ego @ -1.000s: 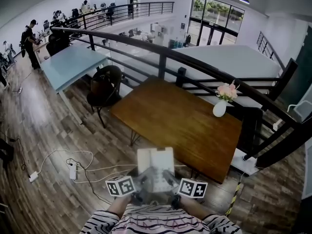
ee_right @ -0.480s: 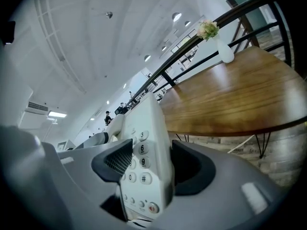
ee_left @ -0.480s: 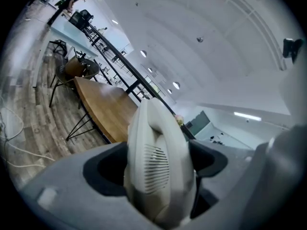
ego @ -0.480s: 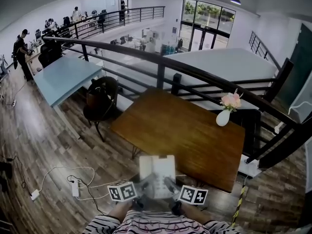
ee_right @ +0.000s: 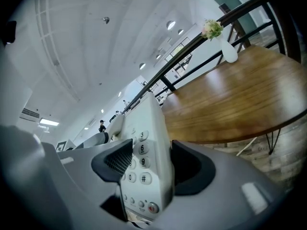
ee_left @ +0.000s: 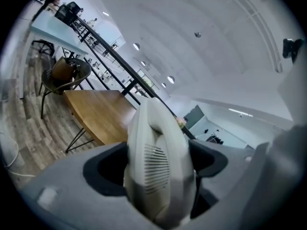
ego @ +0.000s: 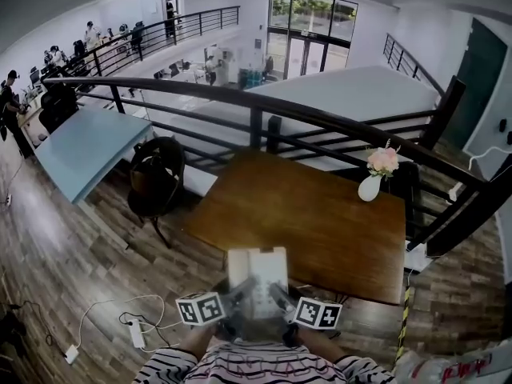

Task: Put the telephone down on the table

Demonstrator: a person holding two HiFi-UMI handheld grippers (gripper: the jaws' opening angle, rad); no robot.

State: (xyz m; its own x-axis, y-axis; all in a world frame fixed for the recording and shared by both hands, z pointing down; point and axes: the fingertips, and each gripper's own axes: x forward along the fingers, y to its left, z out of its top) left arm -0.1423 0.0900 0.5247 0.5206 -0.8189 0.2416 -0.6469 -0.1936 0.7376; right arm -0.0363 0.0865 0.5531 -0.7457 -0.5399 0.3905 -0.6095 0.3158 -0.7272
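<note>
Within left gripper point(ee_left: 160, 169), right gripper point(ee_right: 146, 163) jaws: telephone point(ego: 256, 272).

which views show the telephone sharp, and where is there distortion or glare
Head view: fisheye bows the railing, telephone slightly soft. Left gripper view: handset close and soft, corners dark. Right gripper view: keypad digits readable, sheen on the table.
</note>
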